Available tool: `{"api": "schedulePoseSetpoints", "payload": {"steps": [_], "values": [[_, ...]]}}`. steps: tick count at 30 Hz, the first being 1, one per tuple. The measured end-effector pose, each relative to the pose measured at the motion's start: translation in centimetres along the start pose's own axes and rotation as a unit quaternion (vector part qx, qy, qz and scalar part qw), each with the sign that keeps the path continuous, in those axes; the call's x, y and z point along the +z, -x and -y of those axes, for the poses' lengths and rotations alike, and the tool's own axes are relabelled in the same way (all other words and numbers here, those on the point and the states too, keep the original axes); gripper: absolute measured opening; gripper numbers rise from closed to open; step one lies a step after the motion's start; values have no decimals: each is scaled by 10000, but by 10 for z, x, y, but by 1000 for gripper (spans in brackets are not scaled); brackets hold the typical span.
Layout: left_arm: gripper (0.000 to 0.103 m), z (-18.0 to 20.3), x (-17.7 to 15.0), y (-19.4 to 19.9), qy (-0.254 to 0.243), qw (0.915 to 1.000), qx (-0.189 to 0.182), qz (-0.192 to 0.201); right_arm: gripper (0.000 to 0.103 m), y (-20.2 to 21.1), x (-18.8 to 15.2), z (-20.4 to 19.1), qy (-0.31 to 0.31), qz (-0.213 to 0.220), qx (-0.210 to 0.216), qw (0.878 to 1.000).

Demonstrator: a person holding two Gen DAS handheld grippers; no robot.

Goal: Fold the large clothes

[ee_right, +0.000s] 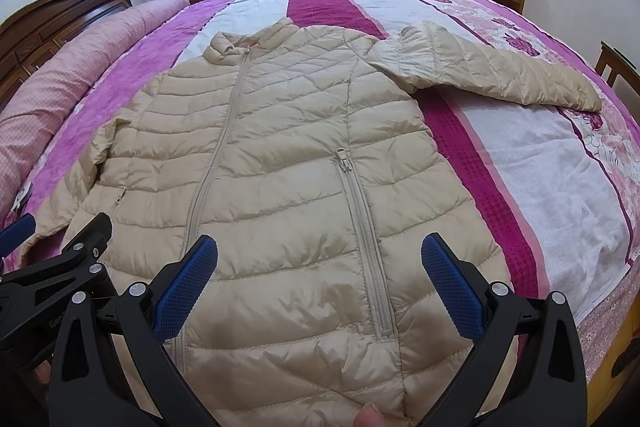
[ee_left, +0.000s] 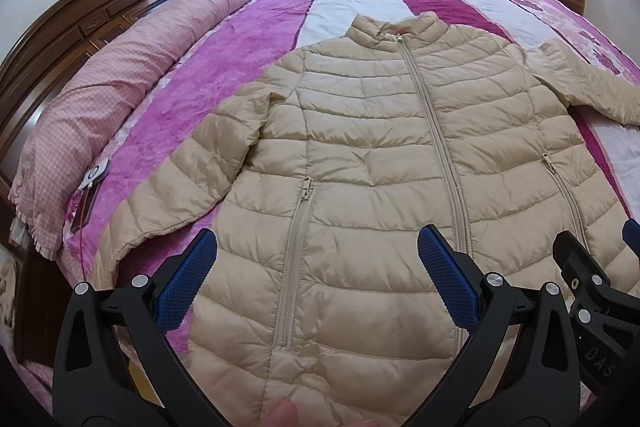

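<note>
One jacket (ee_left: 372, 155) lies flat on the bed (ee_left: 248, 39), two sleeves spread, three zips closed. The left hand-held gripper (ee_left: 316, 275) and right hand-held gripper (ee_right: 320, 275) both gape wide, holding nothing.

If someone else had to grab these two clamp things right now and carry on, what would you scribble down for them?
Left gripper: open, holding nothing, hovering over the lower left part of the jacket.
Right gripper: open, holding nothing, over the lower right part, above the pocket zipper.
The jacket lies face up on the bed, zipped, collar toward the window. Its left sleeve lies alongside the body; its right sleeve sticks out sideways.
Done: jacket laid out flat. No fold made yet.
Left: fold both sleeves in over the front, then fold the body up.
</note>
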State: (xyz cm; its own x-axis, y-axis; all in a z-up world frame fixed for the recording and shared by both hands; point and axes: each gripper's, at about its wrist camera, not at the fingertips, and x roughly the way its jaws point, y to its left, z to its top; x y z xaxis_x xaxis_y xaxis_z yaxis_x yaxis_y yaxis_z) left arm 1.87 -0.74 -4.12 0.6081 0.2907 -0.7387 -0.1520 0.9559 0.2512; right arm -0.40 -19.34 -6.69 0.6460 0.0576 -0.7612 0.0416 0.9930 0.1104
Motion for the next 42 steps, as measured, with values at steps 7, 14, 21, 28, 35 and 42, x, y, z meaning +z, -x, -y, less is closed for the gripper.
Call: {"api": "schedulePoseSetpoints", "payload": {"steps": [7, 14, 21, 28, 35, 42], "values": [[100, -2, 0, 1, 5, 10000, 4, 6, 98, 0, 0, -1, 5, 4, 5, 10000], [100, -2, 0, 1, 5, 10000, 4, 1, 98, 1, 0, -2, 12, 6, 3, 10000], [100, -2, 0, 1, -3, 10000, 7, -13, 98, 0, -1, -2, 11, 8, 0, 10000], [100, -2, -1, 0, -4, 10000, -4, -8, 98, 1, 0, -2, 10, 9, -3, 10000], [100, -1, -2, -1, -7, 10000, -17, 6, 98, 0, -1, -2, 6, -3, -8, 10000], [100, -3, -3, -3, 172, 9998, -89, 20, 98, -2, 0, 0, -3, -28, -19, 10000]]}}
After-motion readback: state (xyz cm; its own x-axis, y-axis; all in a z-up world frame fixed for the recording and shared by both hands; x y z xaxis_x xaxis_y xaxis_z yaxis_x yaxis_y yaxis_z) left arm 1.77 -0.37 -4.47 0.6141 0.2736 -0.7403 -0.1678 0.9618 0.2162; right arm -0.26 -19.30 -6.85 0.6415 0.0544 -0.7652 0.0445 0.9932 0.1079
